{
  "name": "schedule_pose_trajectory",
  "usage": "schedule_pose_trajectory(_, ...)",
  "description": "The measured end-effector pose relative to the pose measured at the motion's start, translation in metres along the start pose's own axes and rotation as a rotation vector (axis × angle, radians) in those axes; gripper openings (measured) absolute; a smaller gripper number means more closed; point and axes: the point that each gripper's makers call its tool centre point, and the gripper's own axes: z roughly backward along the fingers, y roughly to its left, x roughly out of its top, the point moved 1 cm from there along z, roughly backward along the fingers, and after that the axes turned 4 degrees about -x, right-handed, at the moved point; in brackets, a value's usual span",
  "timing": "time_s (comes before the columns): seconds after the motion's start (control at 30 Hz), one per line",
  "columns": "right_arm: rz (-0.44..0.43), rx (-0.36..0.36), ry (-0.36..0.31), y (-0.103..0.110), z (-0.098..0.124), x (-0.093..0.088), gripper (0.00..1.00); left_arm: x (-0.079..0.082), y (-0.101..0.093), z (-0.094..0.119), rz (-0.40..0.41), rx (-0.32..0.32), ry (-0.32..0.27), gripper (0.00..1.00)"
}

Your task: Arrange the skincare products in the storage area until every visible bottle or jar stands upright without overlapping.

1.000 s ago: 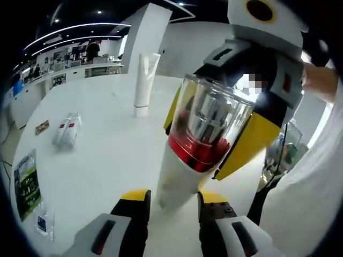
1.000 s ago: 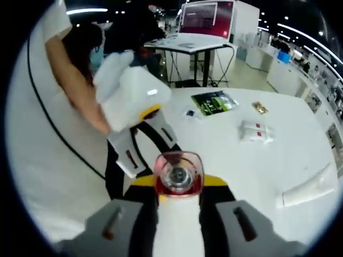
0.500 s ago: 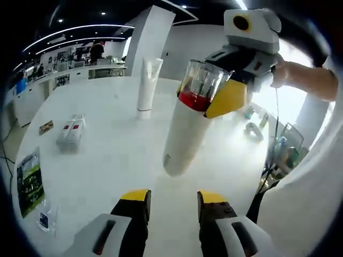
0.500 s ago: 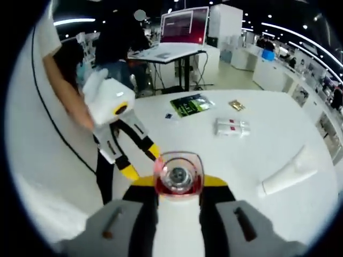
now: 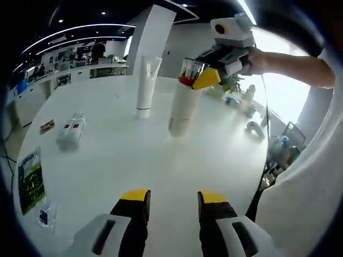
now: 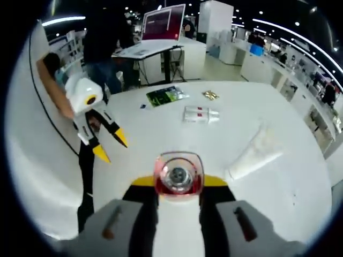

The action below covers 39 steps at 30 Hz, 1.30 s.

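Bottle [image 5: 185, 107] matt white, clear glossy plastic cap [image 6: 178, 172]; table [image 5: 118, 160] smooth white

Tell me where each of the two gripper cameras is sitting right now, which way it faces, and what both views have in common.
Left gripper view: rides the left gripper, open and empty, facing across the white table toward the upright white tube; the right gripper with the person's hand shows there.
Right gripper view: rides the right gripper, shut on the white bottle with a red-banded clear cap, facing back toward the left gripper.
Shared: the bottle, the tube, the table.
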Motion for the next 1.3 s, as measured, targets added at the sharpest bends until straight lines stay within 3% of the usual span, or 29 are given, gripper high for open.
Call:
schedule_pose_trajectory(0.7,0.023,-0.014,0.059,-0.082,0.004,-0.026,0.28,-0.013,0.004,0.009,0.073,0.072,0.005,0.36)
schedule_pose_trajectory(1.3,-0.005,-0.004,0.041,-0.115,-0.008,-0.032,0.28,-0.016,0.006,0.004,0.099,0.085,0.029,0.36)
